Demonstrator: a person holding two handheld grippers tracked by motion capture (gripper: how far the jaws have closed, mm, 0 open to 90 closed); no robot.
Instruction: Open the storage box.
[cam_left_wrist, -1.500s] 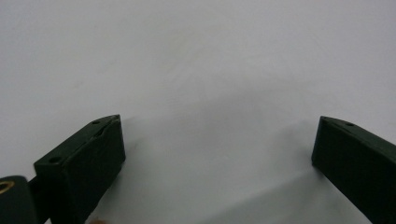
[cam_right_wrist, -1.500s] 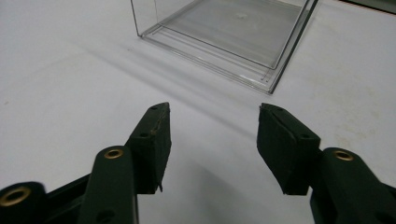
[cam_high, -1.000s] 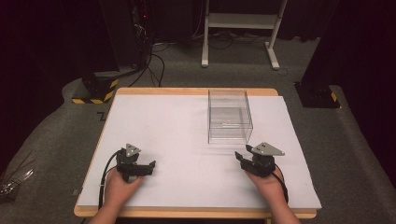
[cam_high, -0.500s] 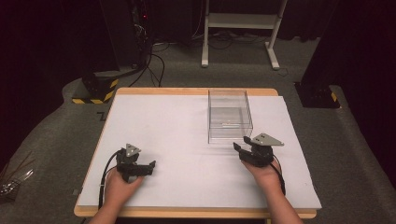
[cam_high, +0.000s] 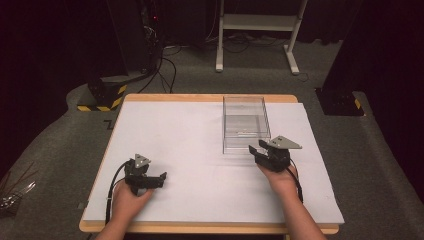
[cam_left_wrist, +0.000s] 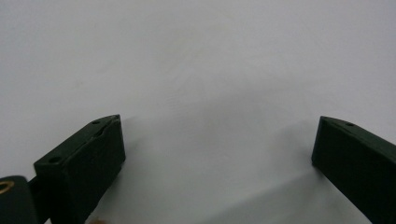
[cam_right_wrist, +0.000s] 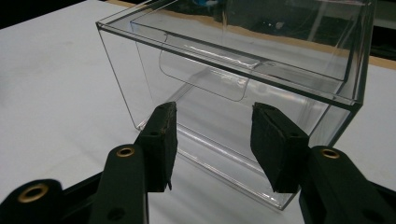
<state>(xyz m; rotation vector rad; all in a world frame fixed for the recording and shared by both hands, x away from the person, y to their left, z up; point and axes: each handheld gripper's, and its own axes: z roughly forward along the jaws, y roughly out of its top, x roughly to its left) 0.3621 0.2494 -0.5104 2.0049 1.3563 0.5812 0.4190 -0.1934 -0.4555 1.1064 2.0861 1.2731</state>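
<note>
The clear box stands right of centre on the table, long axis running near to far. The right gripper sits just beside its near right corner, jaws partly open and empty, pointing at the near face with its tab. The left gripper rests well apart at the near left, jaws wide and empty. The right hand is plainly nearer.

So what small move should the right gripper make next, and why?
Probably ease the right gripper forward to the clear box's front tab. Its jaws stand open, aimed at that face but short of it. The left gripper rests open on the white sheet.
</note>
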